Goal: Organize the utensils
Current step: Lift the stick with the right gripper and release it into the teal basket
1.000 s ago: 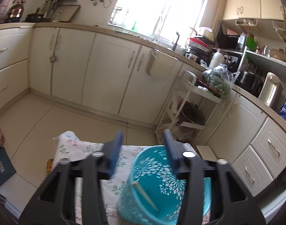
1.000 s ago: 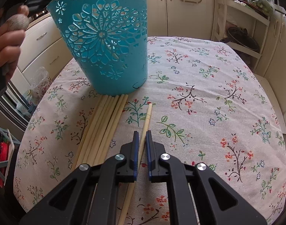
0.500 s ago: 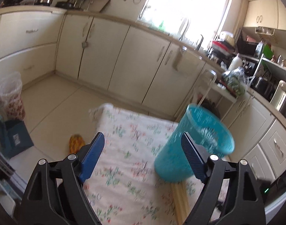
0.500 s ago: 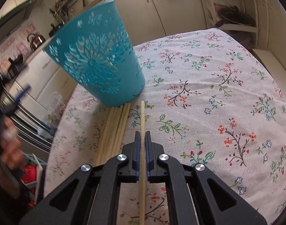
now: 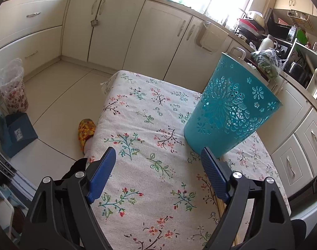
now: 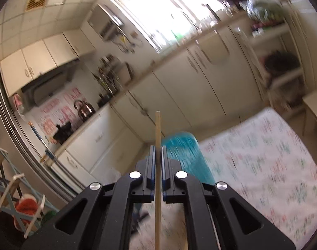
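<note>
A teal cut-out holder (image 5: pixel 231 112) stands on the floral cloth of the table (image 5: pixel 150 129). My left gripper (image 5: pixel 158 160) is open and empty, low over the cloth to the holder's left. A bundle of wooden chopsticks (image 5: pixel 220 206) lies under its right finger, mostly hidden. My right gripper (image 6: pixel 157 152) is shut on one wooden chopstick (image 6: pixel 157 129), lifted off the table and pointing up. The holder (image 6: pixel 185 152) shows blurred just beyond the right gripper.
Cream kitchen cabinets (image 5: pixel 137 31) line the far walls, with a crowded counter (image 5: pixel 272 33) at the right. A slippered foot (image 5: pixel 86 129) and a blue box (image 5: pixel 19 131) are on the floor left of the table.
My right gripper closed on one chopstick and lifted it up off the cloth, tilting upward. My left gripper let go of the holder, opened wide and drew back to the left.
</note>
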Motion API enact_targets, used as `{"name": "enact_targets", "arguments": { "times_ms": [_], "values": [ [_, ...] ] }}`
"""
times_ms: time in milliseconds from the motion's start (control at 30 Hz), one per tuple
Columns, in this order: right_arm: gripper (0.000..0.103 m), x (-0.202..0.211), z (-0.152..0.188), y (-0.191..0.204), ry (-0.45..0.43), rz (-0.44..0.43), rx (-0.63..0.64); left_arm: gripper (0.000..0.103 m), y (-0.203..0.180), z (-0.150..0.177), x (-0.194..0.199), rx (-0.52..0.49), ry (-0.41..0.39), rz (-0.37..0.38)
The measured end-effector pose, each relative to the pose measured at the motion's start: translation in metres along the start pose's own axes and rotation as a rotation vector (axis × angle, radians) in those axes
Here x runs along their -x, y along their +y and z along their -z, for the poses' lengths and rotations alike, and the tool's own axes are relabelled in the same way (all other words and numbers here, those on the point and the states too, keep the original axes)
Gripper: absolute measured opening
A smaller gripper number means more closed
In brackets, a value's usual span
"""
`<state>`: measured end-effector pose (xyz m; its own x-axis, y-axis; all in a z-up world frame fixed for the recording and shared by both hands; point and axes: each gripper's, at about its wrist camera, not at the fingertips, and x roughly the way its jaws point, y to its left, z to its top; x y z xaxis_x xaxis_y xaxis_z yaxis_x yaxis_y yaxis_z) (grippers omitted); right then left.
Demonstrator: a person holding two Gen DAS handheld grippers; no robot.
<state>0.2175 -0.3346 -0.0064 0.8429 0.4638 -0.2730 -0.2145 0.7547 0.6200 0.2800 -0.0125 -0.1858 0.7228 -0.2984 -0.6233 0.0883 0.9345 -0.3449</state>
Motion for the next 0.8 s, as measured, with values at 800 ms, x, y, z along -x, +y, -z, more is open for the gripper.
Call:
{"name": "enact_targets", "arguments": {
  "times_ms": [800],
  "values": [
    [0.019,-0.079,0.015,-0.002,-0.05,0.253,0.195,0.081,0.0,0.008,-0.004,0.006,-0.01,0.033]
  ]
}}
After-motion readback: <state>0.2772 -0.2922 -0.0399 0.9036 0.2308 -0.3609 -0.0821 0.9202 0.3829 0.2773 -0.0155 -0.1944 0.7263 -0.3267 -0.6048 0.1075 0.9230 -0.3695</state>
